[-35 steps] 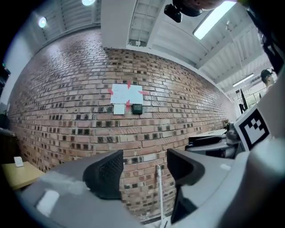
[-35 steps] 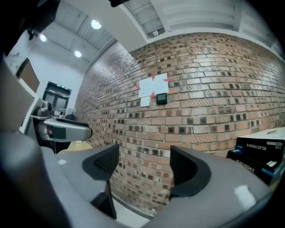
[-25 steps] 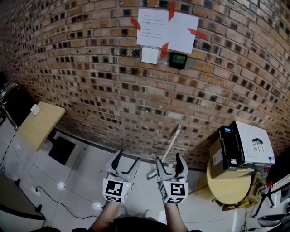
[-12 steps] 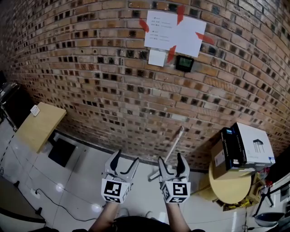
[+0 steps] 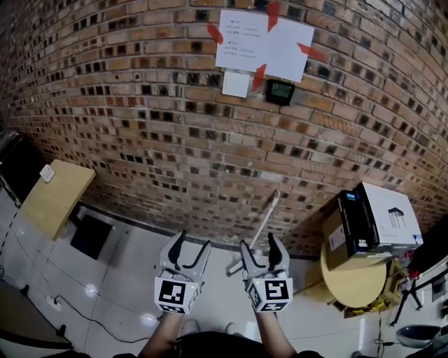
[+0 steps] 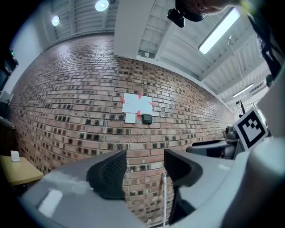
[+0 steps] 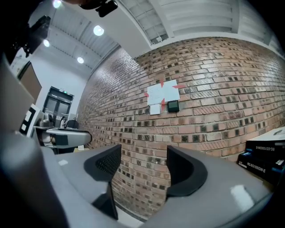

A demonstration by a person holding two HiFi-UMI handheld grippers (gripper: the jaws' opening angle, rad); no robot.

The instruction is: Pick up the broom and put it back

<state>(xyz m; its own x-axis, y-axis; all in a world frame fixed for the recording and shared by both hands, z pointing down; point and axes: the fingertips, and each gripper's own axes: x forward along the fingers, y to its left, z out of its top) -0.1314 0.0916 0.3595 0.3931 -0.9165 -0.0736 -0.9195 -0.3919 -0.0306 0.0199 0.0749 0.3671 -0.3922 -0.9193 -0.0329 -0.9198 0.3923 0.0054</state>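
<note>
Leaning on the brick wall [image 5: 140, 105], the broom [image 5: 267, 213] stands just beyond the right gripper [image 5: 257, 243]. That gripper is empty, its jaws apart but just narrowing. The left gripper [image 5: 194, 241] is wide and empty too.

Red-brown brick wall [image 5: 140, 105], dark headers dotted through. White papers [image 5: 262, 38] at 12 o'clock, red tape [image 5: 273, 8]. White broom handle [image 5: 266, 217]. My left gripper [image 5: 194, 245] and right gripper [image 5: 259, 245]: grey, black-and-white marker squares. Box [image 5: 381, 217] at 3 o'clock: white, black.

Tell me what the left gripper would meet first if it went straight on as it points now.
The left gripper would probably meet the brick wall first, seen between its open fingers; the white broom handle leans slightly right of that line. Depth is unclear.
</note>
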